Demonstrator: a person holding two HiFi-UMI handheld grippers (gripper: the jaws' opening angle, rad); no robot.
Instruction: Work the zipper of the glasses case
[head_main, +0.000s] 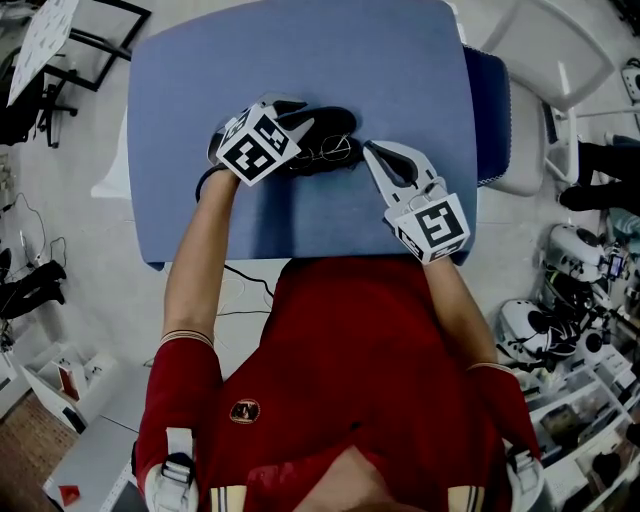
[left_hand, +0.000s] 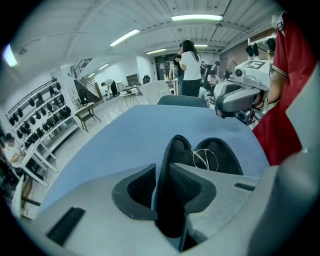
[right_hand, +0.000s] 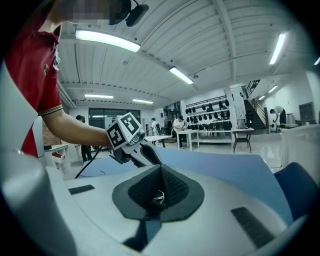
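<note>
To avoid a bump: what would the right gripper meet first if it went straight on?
Probably the near end of the open glasses case, just ahead of the right gripper; depth is unclear.

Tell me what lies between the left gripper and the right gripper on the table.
Between them lies the open glasses case, a pair of glasses inside it; the head view shows it.
</note>
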